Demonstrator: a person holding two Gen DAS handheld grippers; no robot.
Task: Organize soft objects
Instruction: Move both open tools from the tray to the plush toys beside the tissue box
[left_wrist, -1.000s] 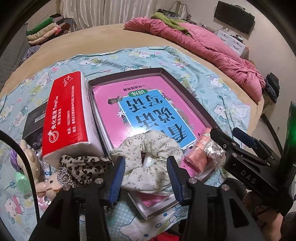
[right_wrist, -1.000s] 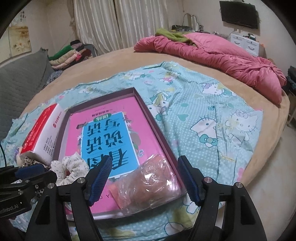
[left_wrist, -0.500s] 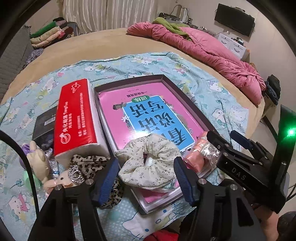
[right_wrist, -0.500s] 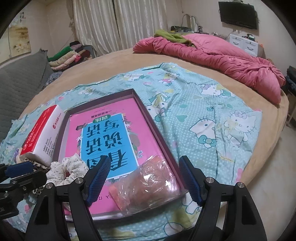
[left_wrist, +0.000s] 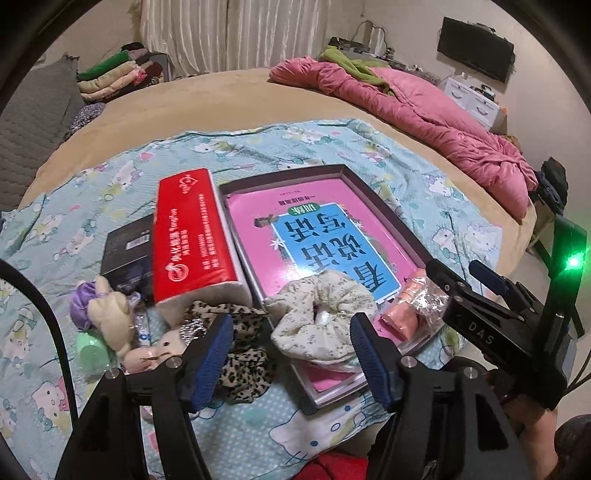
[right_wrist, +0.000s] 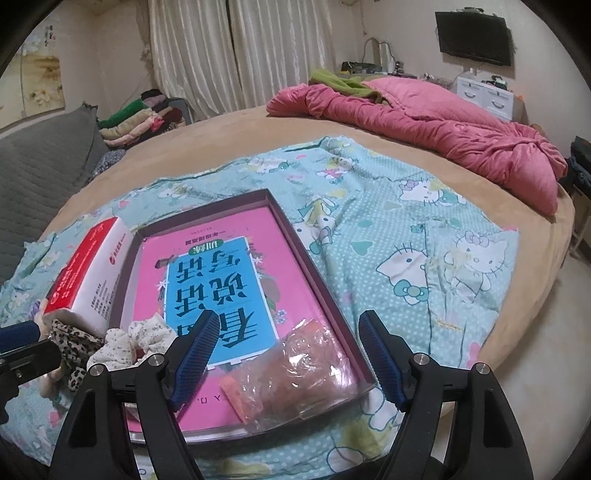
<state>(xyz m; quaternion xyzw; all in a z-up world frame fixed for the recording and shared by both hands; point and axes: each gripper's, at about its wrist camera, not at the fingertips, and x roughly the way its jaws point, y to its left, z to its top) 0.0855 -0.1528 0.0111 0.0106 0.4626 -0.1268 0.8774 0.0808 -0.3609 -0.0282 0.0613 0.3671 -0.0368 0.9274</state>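
A cream floral scrunchie (left_wrist: 317, 306) lies in the near corner of a shallow dark box (left_wrist: 384, 206), on a pink and blue book (left_wrist: 325, 236). My left gripper (left_wrist: 291, 325) hovers just above and before it. Its jaws are opening, and the blue pads stand clear of the fabric on both sides. A leopard-print scrunchie (left_wrist: 240, 365) lies outside the box by the left finger. A crinkled clear bag holding something pink (right_wrist: 306, 362) rests in the box's other near corner. My right gripper (right_wrist: 290, 325) hangs open over that bag without touching it.
A red and white tissue pack (left_wrist: 188, 243) lies along the box's left side, with a black box (left_wrist: 127, 247) beyond it. Small plush toys (left_wrist: 110, 310) crowd the near left. A pink quilt (right_wrist: 443, 125) is heaped at the far side of the round bed.
The left gripper's jaws have widened and it has drawn back and up from the floral scrunchie, which stays in the box. The right gripper has kept still.
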